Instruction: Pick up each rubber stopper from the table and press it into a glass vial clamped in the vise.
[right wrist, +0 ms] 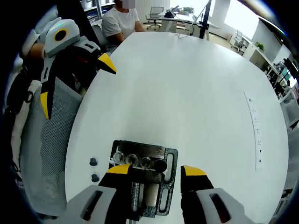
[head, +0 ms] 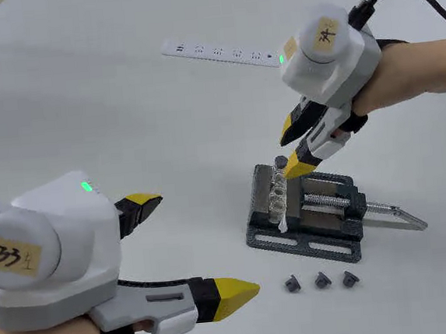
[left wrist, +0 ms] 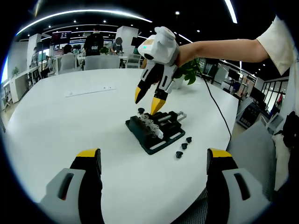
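Observation:
A black vise clamps a row of glass vials. A dark rubber stopper sits in the vial at the far end of the row. My right gripper hovers open just above that end, and nothing is held between its jaws. In the right gripper view the stopper lies below the gap of the right gripper, with the vials beside it. Three loose stoppers lie on the table in front of the vise. My left gripper stands open and empty at the near left, well away from the vise.
A white power strip lies at the far side of the white table. The vise's screw handle sticks out to the right. A cable runs from the right gripper. Desks, chairs and seated people are in the room behind.

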### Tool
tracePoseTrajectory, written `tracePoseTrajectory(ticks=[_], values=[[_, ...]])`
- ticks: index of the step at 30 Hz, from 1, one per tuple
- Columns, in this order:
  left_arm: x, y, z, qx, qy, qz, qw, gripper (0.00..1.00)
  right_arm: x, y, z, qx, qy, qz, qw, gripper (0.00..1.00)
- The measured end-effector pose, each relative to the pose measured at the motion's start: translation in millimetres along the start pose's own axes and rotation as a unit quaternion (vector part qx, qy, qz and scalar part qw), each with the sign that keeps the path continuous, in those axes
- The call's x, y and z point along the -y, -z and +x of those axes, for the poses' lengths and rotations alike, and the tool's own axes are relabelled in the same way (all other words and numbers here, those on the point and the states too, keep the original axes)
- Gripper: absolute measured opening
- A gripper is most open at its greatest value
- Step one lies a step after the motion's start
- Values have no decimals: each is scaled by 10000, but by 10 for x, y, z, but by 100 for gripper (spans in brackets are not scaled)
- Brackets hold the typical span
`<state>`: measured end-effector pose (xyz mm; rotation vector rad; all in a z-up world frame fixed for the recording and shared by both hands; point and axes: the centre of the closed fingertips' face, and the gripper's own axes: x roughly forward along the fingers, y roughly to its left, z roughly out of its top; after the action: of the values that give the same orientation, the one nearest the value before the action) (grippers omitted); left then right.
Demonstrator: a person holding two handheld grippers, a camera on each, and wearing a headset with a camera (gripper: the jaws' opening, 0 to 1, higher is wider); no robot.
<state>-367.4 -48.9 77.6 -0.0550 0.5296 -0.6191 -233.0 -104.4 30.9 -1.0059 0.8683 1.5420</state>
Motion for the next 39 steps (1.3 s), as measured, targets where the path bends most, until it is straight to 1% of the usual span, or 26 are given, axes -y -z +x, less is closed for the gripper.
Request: tracePoseTrajectory(ticks=[2,3,4,5,6,8,9,10,11,15,18,21,24,27,29,34,39], values=[[5,-3,-1,0,-2,9,10000,93,-84,-9,4,137,3,49,9999,47],[10,-10,-2,2,0,9,10000,93,-99,-12,4,216,45,70,9997,54],[11,-13,-2,6,-3,12,10000,93,-80,-11,6,249,43,71,9997,58],[13,-17,-3,4,-3,12,10000,93,-69,-4,16,295,55,190,9994,61],[10,-17,-6,3,-2,22,10000,93,-73,4,18,310,49,187,9993,65],[8,-21,-6,4,-4,26,10000,93,-125,1,20,417,43,206,9989,74],[6,-22,-7,3,-5,31,10000,93,-132,-1,16,456,66,206,9987,78],[0,-22,-9,5,-8,33,10000,93,-158,-17,12,559,44,233,9982,80],[0,-24,-9,4,-6,35,10000,93,-173,-18,6,590,43,309,9978,81],[2,-32,-7,2,3,48,10000,93,-221,-11,-9,709,51,393,9967,83],[8,-47,-6,10,13,55,10000,93,-302,13,-40,779,28,440,9960,80],[16,-55,-4,19,21,59,10000,93,-370,51,-63,815,54,467,9956,79],[29,-56,2,19,40,69,10000,93,-402,88,-93,860,92,517,9949,78],[36,-53,3,20,58,79,10000,93,-462,156,-132,885,124,588,9943,76],[38,-52,7,15,67,90,9999,93,-503,196,-162,953,174,654,9931,76],[43,-65,18,15,89,106,9999,93,-652,312,-208,1021,251,744,9917,74],[36,-80,25,-8,105,169,9998,93,-777,435,-245,1150,335,900,9887,71]])
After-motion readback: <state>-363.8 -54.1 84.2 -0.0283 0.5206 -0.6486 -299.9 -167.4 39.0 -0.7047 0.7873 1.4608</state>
